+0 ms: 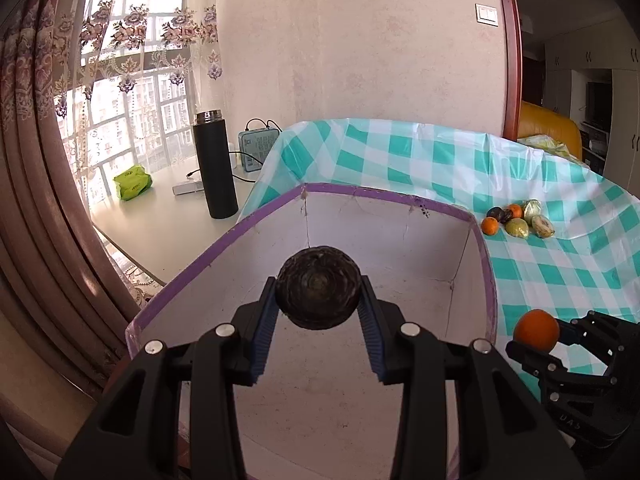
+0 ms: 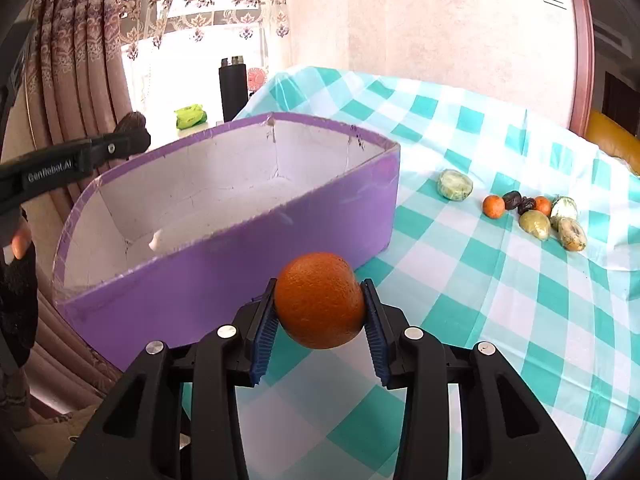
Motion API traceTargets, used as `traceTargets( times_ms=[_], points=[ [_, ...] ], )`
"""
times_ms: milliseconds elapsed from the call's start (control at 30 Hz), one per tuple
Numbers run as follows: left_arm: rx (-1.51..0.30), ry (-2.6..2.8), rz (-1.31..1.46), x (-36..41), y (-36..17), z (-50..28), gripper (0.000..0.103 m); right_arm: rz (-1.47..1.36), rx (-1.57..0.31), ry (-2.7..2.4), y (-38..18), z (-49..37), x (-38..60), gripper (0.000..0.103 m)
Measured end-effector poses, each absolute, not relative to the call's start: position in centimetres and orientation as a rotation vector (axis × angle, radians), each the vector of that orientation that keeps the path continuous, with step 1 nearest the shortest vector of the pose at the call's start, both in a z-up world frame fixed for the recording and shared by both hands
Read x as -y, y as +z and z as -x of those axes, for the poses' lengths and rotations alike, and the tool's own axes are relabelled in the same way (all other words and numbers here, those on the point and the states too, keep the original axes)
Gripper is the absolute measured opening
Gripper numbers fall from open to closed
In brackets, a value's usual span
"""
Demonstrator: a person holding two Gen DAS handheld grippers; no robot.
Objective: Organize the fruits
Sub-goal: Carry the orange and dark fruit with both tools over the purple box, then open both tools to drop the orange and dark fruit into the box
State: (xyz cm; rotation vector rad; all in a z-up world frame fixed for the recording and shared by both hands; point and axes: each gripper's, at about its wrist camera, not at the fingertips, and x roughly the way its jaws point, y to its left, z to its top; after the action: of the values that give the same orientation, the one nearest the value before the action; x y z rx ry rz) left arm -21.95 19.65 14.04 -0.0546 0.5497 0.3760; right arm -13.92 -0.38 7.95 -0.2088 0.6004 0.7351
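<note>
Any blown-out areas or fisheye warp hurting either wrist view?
Left wrist view: window glares but keeps detail, purple box rim bows, dark fruit sharp. Right wrist view: window fully blown out, orange sharp, tablecloth checks curve.

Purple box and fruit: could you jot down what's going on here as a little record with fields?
left gripper: shut on a dark round fruit, held above the open box
right gripper: shut on an orange, beside the box, over the cloth
purple box: open top, white inside; one pale item lies on its floor
checked tablecloth: teal and white
loose fruit: small cluster on the cloth, plus one pale green piece apart
</note>
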Motion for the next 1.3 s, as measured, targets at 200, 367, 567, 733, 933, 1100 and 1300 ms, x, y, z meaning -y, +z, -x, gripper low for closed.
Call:
traceTargets(
  times_ms=[200,367,567,733,933,1100,1300],
  points=[
    [-0.623,0.42,0.047,-21.5,12.9,21.2,0.04,0.231,-0.552,0.775,12.3,13.9,-2.6,0.039],
    [-0.786,0.357,0.035,-22.9,11.9,19.3,0.04,0.294,-0.654,0.801,14.2,12.3,-7.0,0.039],
    [-0.962,0.314,0.051,-24.9,9.8,18.2,0.04,0.47,-0.852,0.78,11.6,9.8,-12.2,0.039],
    [-1.096,0.279,0.048,-25.4,7.8,17.2,0.04,0.624,-0.964,0.775,8.5,9.4,-14.9,0.039],
    [-1.192,0.248,0.067,-26.1,6.2,16.1,0.04,0.768,-1.024,0.767,6.2,9.5,-16.4,0.039],
    [-1.216,0.219,0.086,-26.5,5.7,15.7,0.046,0.818,-1.064,0.762,5.2,9.3,-17.0,0.039],
    [-1.217,0.209,0.102,-26.8,5.8,15.7,0.057,0.807,-1.082,0.763,4.8,9.2,-17.0,0.04]
  ],
)
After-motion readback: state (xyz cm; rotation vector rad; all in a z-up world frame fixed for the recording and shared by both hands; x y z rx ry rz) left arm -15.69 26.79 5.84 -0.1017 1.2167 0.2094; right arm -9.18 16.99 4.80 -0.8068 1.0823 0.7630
